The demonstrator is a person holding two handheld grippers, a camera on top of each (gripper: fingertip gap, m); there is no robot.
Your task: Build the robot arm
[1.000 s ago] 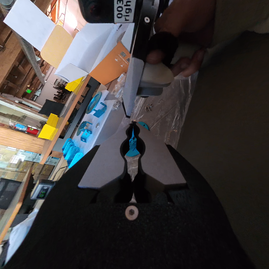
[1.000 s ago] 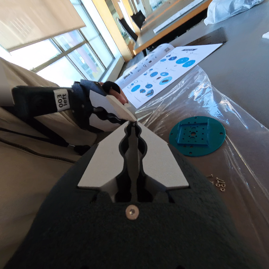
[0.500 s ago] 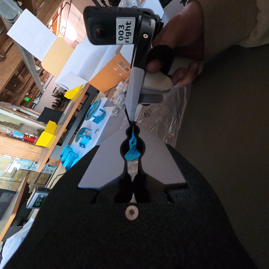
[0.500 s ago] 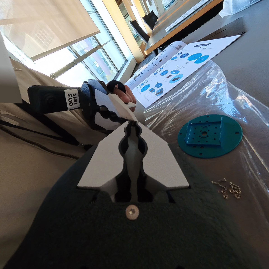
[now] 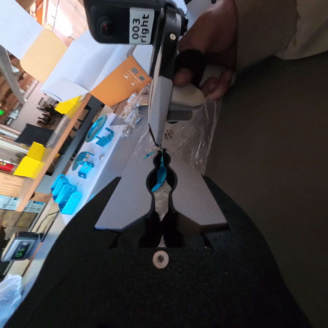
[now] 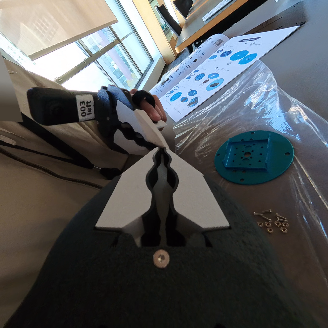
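Note:
My left gripper (image 5: 161, 151) is shut, held above a clear plastic bag (image 5: 195, 142) on the grey table. My right gripper (image 5: 158, 143) comes down from above, also shut, and its tip meets the left gripper's tip. In the right wrist view my right gripper (image 6: 162, 149) touches the tip of the left gripper (image 6: 163, 144). A tiny thing shows where the tips meet, too small to tell. A blue disc with a square bracket (image 6: 253, 156) lies on the bag (image 6: 266, 106) to the right. It also shows through the left fingers' gap (image 5: 160, 177).
A small heap of screws and nuts (image 6: 271, 221) lies on the bag, front right. A printed sheet with blue drawings (image 6: 213, 71) lies behind. Several blue brackets (image 5: 65, 193), bags of screws (image 5: 133, 119), an orange card (image 5: 120, 83) and yellow boxes (image 5: 30, 165) lie farther off. The grippers are tip to tip, or close to it.
The two grippers have come together until their tips touch. Both stayed shut. The disc and the screws have not moved on the bag.

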